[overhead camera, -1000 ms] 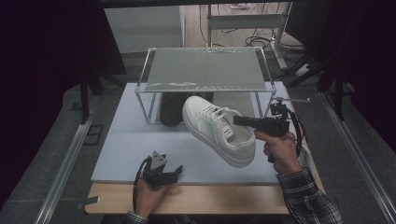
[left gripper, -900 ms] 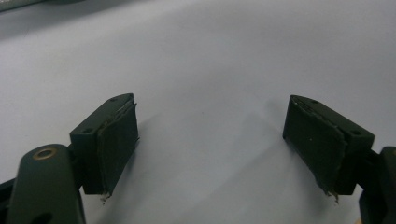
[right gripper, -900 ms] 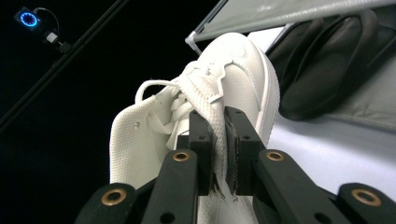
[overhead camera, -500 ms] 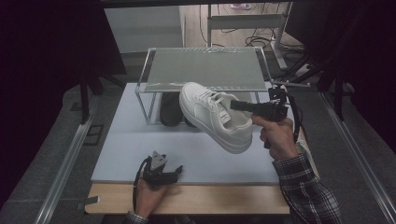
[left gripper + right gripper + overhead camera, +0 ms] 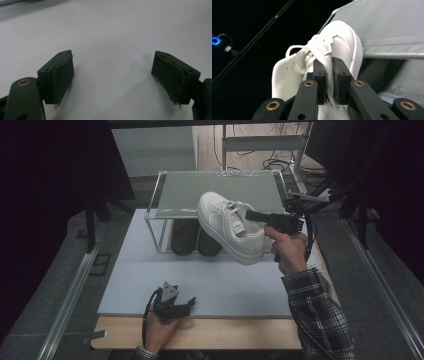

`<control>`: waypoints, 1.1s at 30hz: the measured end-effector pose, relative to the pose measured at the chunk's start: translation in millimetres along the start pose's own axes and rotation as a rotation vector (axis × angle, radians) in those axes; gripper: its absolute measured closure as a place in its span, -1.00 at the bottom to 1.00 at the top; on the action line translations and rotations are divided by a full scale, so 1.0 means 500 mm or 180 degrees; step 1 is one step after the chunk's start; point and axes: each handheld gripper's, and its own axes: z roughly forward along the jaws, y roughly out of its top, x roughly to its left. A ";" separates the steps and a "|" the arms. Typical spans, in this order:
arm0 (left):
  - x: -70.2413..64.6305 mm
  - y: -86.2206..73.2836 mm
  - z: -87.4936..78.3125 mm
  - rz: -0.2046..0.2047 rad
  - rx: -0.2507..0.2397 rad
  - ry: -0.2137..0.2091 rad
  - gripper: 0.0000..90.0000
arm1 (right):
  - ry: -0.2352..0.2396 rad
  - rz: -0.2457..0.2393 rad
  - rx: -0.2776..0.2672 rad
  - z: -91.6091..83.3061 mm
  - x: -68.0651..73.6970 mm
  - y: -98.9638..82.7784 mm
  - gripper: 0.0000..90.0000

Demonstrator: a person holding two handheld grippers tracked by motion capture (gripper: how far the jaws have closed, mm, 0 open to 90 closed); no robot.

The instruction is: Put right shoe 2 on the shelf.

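The right tongs [image 5: 329, 82] stand narrow, their jaws pinched on the side wall of a white sneaker [image 5: 227, 222] near its opening, with the laces and toe running out ahead of the jaws in the right gripper view. Compared with a second earlier, that hand has carried the shoe up off the grey mat [image 5: 215, 280] and away from the person: then it hung low over the middle of the mat, now its toe sits level with the front edge of the clear shelf [image 5: 220, 187], tilted toe-up, and touches nothing but the jaws. That suggests the lift is mostly done and the shoe is headed for the top of the shelf; what remains is probably to carry it further forward, level it and set it down. Below the held shoe and beyond the jaws, a pair of dark shoes [image 5: 192, 236] stands under the shelf, though the shade there makes it hard to tell how close together they sit. The left tongs [image 5: 113, 77] rest wide apart with nothing between them, only bare mat ahead; they lie at the near edge of the mat, well apart from the sneaker, and have kept their place throughout, so they seem idle for this step.
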 end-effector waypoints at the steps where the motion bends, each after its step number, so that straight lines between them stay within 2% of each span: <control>1: 0.000 0.000 0.000 0.0000 0.0000 0.0000 -0.61 | -0.0025 0.0009 -0.0018 0.002 -0.003 0.003 0.83; 9: 0.000 0.000 0.000 -0.0012 -0.0010 0.0001 -0.61 | -0.0216 0.0067 -0.0142 0.025 -0.015 0.020 0.83; 16: 0.000 0.000 0.000 -0.0013 -0.0010 0.0001 -0.61 | -0.0388 0.0099 -0.0244 0.062 -0.021 0.035 0.83; 23: 0.000 0.000 0.000 -0.0016 -0.0011 0.0000 -0.61 | -0.0480 0.0197 -0.0339 0.095 -0.030 0.049 0.83; 29: 0.000 0.000 0.000 -0.0013 -0.0007 0.0000 -0.61 | -0.0604 0.0189 -0.0406 0.118 -0.036 0.062 0.82; 31: 0.000 0.000 0.000 -0.0013 -0.0007 -0.0001 -0.61 | -0.0610 0.0189 -0.0401 0.120 -0.038 0.063 0.82; 33: 0.000 0.000 0.000 -0.0013 -0.0007 -0.0001 -0.61 | -0.0571 0.0262 -0.0433 0.123 -0.045 0.064 0.80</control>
